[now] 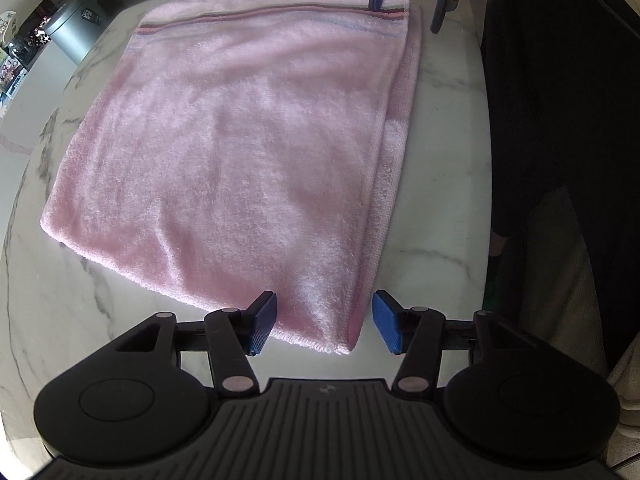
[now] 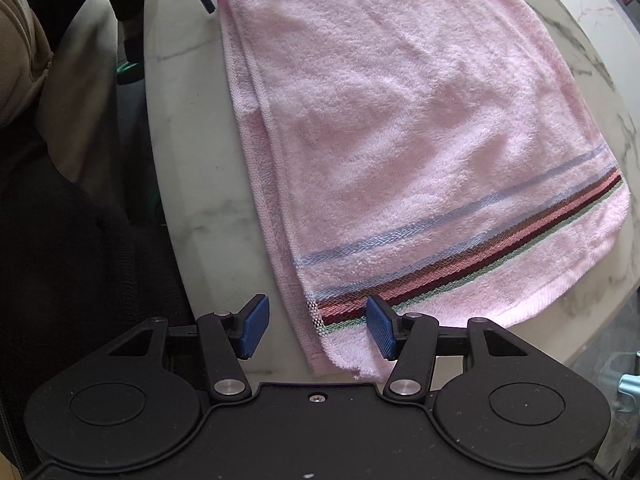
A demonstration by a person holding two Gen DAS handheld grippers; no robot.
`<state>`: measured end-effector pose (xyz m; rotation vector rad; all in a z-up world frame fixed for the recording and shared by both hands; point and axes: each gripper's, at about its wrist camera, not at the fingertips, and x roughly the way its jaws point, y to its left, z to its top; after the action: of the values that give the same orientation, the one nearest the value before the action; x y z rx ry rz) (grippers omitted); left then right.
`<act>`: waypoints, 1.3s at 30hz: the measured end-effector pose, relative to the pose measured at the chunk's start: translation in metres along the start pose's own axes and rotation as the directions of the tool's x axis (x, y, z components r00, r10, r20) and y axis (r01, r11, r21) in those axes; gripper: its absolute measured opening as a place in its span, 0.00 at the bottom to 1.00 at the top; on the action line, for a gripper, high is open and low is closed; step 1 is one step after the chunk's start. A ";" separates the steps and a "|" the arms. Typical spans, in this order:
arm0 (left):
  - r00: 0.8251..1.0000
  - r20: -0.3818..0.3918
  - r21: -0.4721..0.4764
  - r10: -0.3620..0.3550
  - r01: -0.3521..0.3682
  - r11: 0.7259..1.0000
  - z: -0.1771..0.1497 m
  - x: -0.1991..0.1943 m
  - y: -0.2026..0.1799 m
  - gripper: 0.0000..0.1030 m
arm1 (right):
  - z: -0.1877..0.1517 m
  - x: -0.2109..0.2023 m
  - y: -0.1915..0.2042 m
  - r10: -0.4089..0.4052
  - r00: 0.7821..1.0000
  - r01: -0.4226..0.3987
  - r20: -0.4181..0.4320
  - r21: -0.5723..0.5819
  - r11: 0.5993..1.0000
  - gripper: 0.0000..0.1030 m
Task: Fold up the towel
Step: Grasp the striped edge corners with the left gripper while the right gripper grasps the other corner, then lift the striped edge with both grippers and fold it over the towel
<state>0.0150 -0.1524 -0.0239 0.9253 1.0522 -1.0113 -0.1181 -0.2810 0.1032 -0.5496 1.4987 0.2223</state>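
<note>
Already half-folded, our towel [image 1: 224, 152] lay flat on the counter [image 1: 444, 128]; left claw [image 1: 324, 326] and right claw [image 2: 316, 328] gaped over near corners, risking single-layer pinches.

Left wrist cam sits low and close at the plain corner of the towel [image 1: 240, 152], facing along it toward the striped end. Right wrist cam sits at the striped corner, facing back. Both share the towel, desk [image 1: 440, 120], and each other's tool.
</note>
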 end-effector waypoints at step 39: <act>1.000 0.006 -0.092 -0.014 0.014 0.996 -0.005 -0.002 0.022 0.08 | 0.001 -0.001 0.007 -0.058 0.998 0.057 -0.035 -0.031 0.998 0.05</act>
<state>0.0344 -0.1413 -0.0206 0.8407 1.0931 -0.9684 -0.1205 -0.2740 0.1025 -0.6224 1.5142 0.1911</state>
